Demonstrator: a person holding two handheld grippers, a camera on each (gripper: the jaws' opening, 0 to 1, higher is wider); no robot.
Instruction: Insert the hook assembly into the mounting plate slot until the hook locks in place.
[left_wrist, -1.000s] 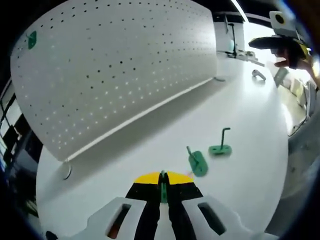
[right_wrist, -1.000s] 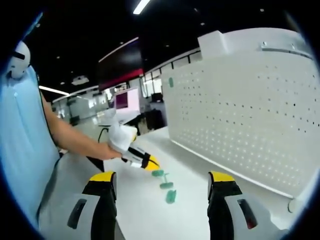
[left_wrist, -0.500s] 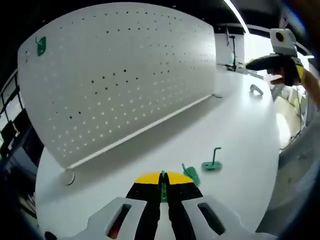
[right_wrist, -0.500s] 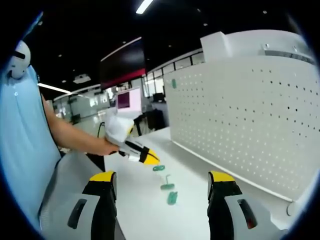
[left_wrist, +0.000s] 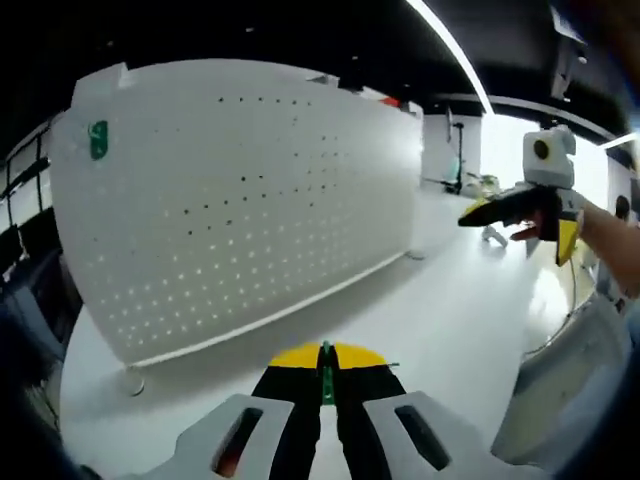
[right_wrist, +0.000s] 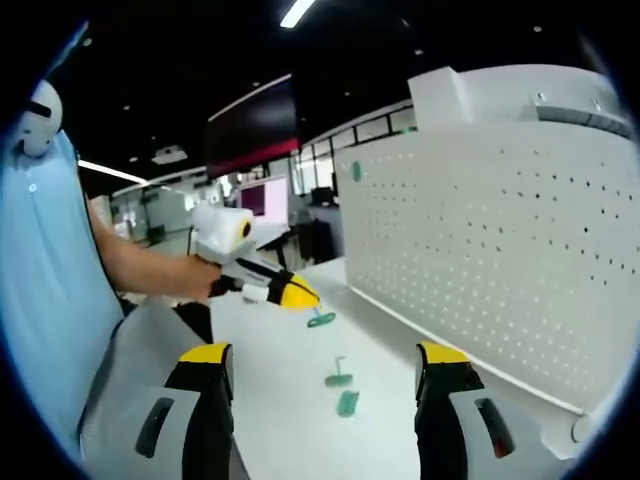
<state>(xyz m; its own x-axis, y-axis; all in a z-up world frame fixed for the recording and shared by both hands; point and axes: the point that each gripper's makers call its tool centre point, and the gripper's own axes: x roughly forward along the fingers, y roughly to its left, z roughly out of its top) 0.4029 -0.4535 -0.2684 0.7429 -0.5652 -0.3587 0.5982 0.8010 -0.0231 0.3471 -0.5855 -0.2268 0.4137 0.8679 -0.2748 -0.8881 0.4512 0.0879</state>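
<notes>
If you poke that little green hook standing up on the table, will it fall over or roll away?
The green hook would probably tip rather than roll: its thin post stands on a small flat base. It looks like light, stiff plastic, so a nudge likely slides it across the smooth white table. The left tool already lifts a similar green piece easily.

You are working over a plain white table (left_wrist: 455, 310) that runs away from you to the far end of the room, its surface glossy where the light falls. Overhead, a long strip light (left_wrist: 447, 47) crosses the dark ceiling. In the right gripper view a second ceiling light (right_wrist: 299, 12) shows, and below it a dark hanging screen (right_wrist: 250, 128) with a red lower edge. Beyond that is a row of office windows (right_wrist: 322, 195) — bright, with blurred furniture behind. Your light blue shirt (right_wrist: 48, 280) fills the left side.
</notes>
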